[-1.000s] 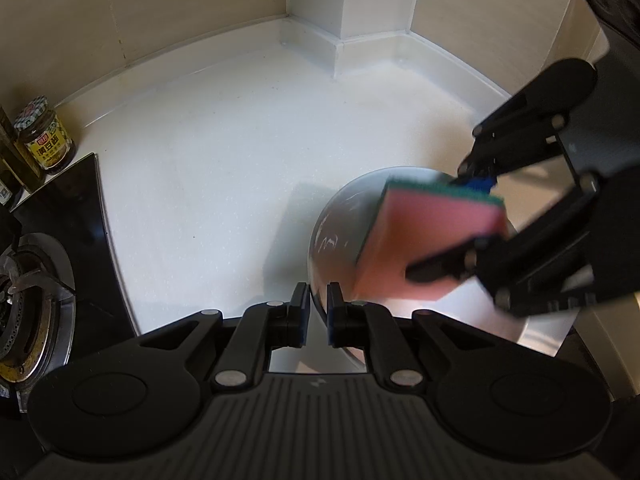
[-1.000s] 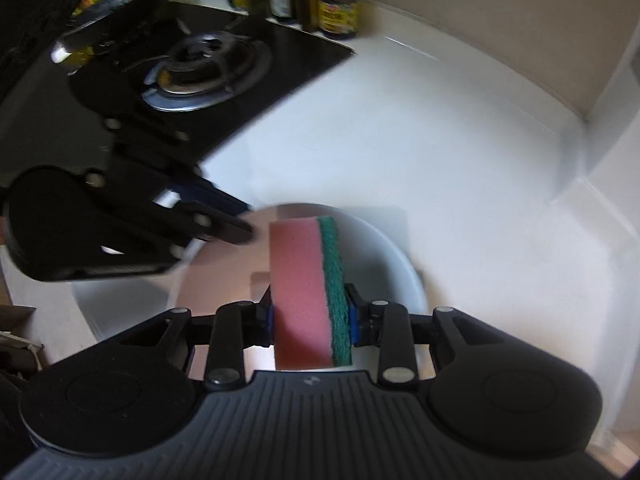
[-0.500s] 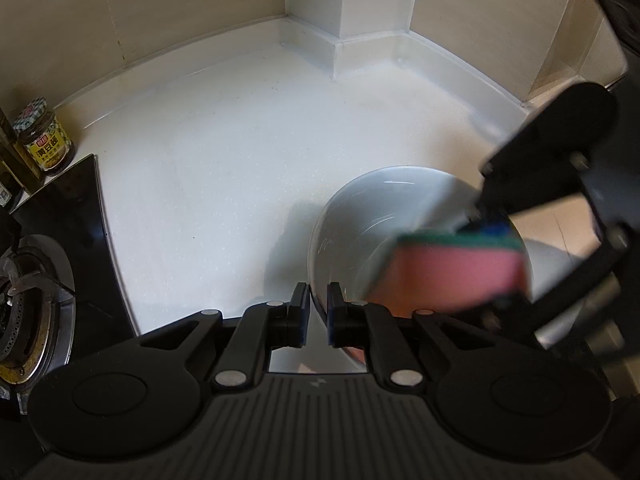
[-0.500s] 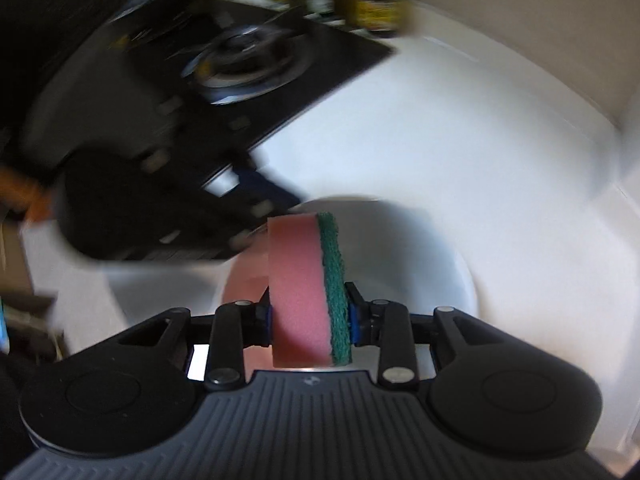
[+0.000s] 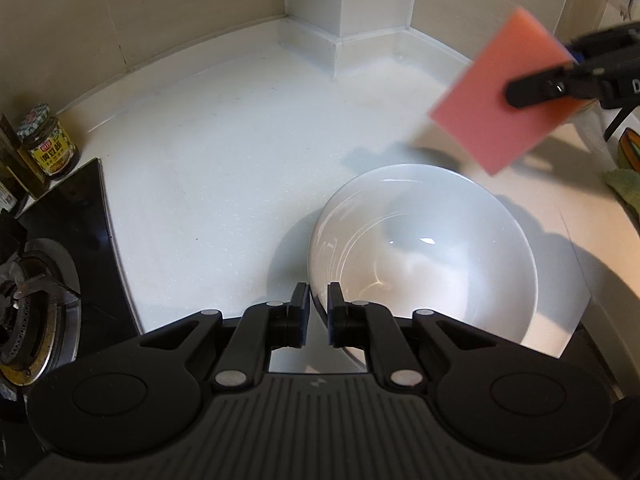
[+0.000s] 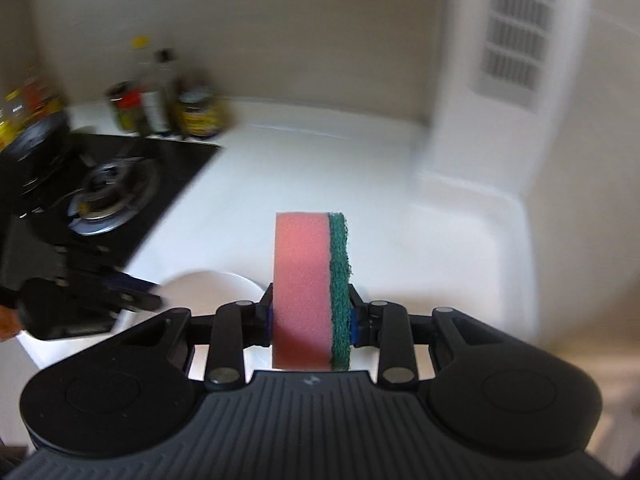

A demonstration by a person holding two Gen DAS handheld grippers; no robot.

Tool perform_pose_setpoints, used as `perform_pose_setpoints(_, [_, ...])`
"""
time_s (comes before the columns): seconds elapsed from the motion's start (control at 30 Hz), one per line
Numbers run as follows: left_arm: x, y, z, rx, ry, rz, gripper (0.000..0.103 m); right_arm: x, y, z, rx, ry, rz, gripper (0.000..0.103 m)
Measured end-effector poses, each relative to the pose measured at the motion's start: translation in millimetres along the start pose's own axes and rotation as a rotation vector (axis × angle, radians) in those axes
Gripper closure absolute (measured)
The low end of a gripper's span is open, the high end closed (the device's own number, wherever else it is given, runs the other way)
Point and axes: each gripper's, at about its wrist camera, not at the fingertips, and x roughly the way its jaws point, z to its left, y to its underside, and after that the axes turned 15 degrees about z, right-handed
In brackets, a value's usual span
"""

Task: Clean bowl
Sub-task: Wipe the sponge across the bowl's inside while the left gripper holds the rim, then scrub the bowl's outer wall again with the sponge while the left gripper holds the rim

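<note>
A white bowl (image 5: pixel 420 248) stands on the white counter (image 5: pixel 220 160); the right wrist view shows only part of the bowl (image 6: pixel 208 284), low and left of centre. My left gripper (image 5: pixel 318 308) has the bowl's near-left rim between its pads, and its jaws are opening slightly. My right gripper (image 6: pixel 310 320) is shut on a pink sponge with a green scouring side (image 6: pixel 304 288), its jaws pressing tighter. In the left wrist view the sponge (image 5: pixel 492 92) hangs in the air beyond the bowl, up and to the right, clear of it.
A black gas stove (image 5: pixel 60 240) lies left of the bowl. A jar (image 5: pixel 50 144) and bottles (image 6: pixel 156 92) stand behind the stove by the wall. A white corner column (image 5: pixel 344 0) juts out at the back. A green cloth (image 5: pixel 624 188) lies at the far right.
My right gripper lifted the sponge out of the bowl and carried it up and away to the right. The bowl's inside now shows in full. My left gripper stayed on the rim.
</note>
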Motion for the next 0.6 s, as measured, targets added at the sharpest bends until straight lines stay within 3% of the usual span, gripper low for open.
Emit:
perform_pose_setpoints(0.27, [-1.0, -4.9, -9.9, -0.012, -0.027, 0.04, 0.095, 33.7, 25.2, -13.9, 0.117, -0.107, 0.107, 0.075])
perform_pose_setpoints(0.6, [-2.6, 1.8, -29.5, -0.103, -0.06, 0.064, 0.094, 70.2, 16.0, 4.4, 0.103, -0.056, 0.117, 0.075])
